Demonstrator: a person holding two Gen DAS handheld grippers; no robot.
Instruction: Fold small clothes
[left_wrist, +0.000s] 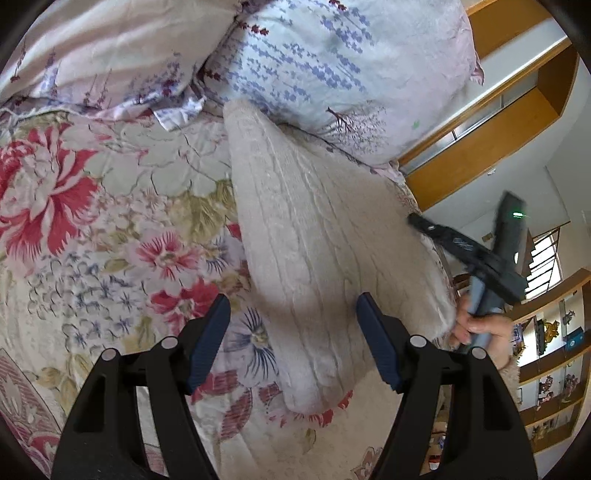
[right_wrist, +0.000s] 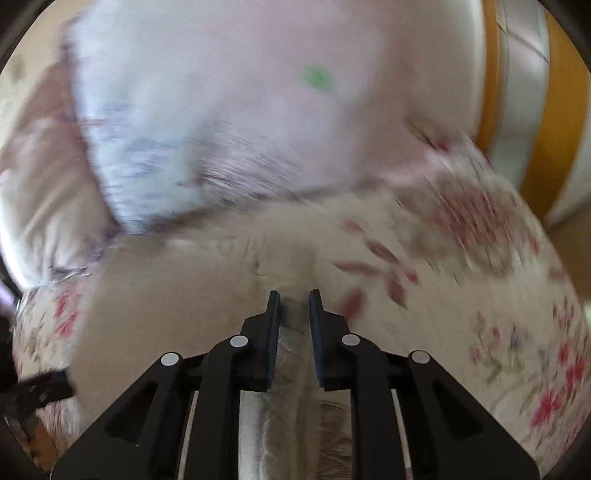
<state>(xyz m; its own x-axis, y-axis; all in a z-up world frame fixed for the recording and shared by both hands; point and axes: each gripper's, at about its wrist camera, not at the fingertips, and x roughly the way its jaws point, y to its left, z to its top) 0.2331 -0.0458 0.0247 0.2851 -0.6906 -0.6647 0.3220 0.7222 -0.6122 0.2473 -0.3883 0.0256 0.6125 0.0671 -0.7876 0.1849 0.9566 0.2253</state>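
A beige fuzzy knit garment (left_wrist: 314, 236) lies on the floral bedspread (left_wrist: 92, 221), reaching from the pillows toward me. My left gripper (left_wrist: 293, 343) is open, its fingers either side of the garment's near end, holding nothing. My right gripper (left_wrist: 417, 221) shows in the left wrist view at the garment's right edge, held by a hand (left_wrist: 476, 325). In the blurred right wrist view the right gripper (right_wrist: 294, 321) is nearly closed on a fold of the beige garment (right_wrist: 177, 295), which runs between the pads.
Two floral pillows (left_wrist: 332, 62) lie at the head of the bed. A wooden headboard and cabinet (left_wrist: 480, 147) stand to the right. Shelves with figurines (left_wrist: 554, 350) line the far right wall. The bed edge is near the right gripper.
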